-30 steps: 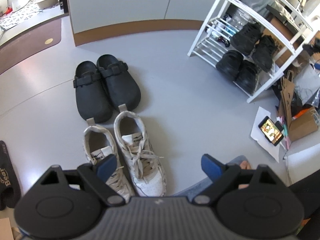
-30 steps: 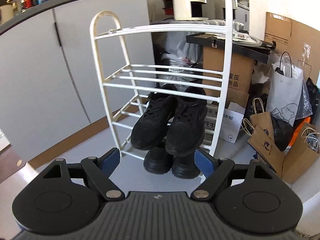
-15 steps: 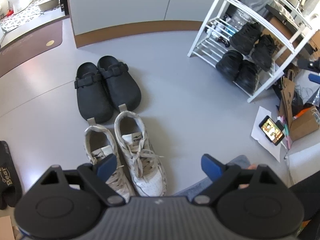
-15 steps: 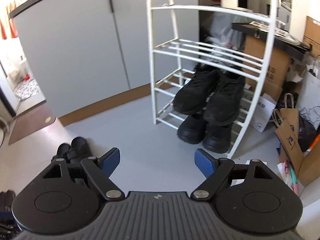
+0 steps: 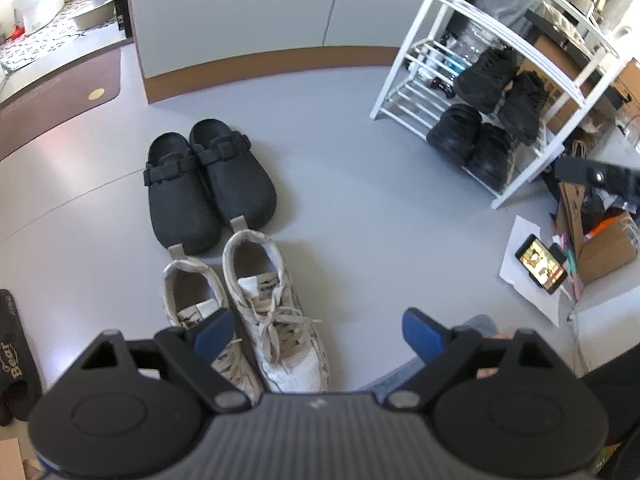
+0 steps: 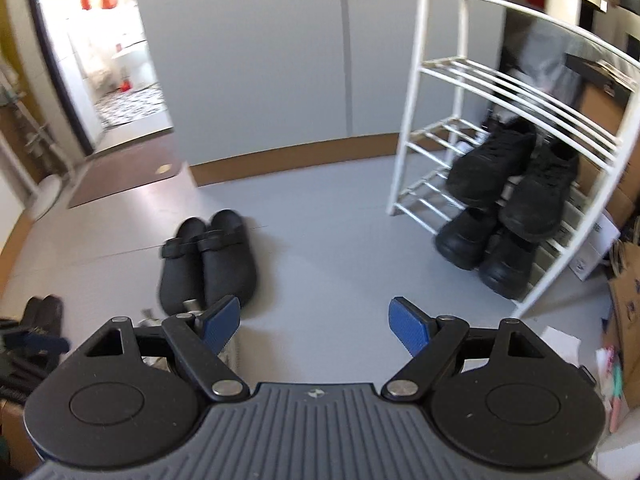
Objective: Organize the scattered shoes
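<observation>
**Shoes on floor, both jaws empty**

White sneakers [image 5: 256,312] sit side by side just under my left jaws [image 5: 318,334], toward their left finger. Black clogs [image 5: 208,184] are paired just beyond, touching the sneaker heels. My right jaws [image 6: 314,324] hang above the floor [image 6: 332,240]. Both spread wide, gripping nothing. White shoe rack [image 6: 500,92], far right, holds four black shoes.

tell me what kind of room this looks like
Probably a home entryway or hallway: a white wire shoe rack holding black shoes, black clogs and white lace-up sneakers paired on the grey floor, and a tiled bathroom through an open doorway.
</observation>
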{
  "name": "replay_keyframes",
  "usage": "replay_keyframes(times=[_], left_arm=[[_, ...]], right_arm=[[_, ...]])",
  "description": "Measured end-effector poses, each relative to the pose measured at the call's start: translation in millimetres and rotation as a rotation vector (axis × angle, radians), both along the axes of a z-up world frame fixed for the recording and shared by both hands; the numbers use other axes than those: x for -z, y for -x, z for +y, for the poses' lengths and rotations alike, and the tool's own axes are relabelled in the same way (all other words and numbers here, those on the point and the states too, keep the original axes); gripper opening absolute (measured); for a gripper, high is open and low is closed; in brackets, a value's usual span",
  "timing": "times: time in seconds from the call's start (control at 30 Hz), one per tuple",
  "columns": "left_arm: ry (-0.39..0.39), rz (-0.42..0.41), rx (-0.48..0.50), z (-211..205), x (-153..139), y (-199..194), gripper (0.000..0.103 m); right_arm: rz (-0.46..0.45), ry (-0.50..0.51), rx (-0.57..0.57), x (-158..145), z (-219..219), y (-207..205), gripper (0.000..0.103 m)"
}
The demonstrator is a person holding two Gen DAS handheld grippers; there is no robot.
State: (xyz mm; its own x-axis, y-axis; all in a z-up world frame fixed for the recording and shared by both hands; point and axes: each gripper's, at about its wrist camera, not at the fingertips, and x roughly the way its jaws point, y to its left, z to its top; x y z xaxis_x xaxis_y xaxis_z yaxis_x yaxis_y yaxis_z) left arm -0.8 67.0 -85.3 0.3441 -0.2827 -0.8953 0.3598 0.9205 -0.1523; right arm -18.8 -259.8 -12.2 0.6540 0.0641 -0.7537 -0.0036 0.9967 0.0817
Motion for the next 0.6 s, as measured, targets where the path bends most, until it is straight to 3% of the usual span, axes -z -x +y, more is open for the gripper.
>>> replay_keyframes(times=[0.4, 0.6], left_arm=[[0.015, 0.018, 0.002, 3, 4, -11, 0.093], [-0.001, 0.063, 0.003, 1, 20, -31, 0.093]], right_arm=[[0.073, -0.012, -0.151, 29, 52, -18, 0.086], [0.111, -0.027, -0.181, 35, 66, -31, 0.086]])
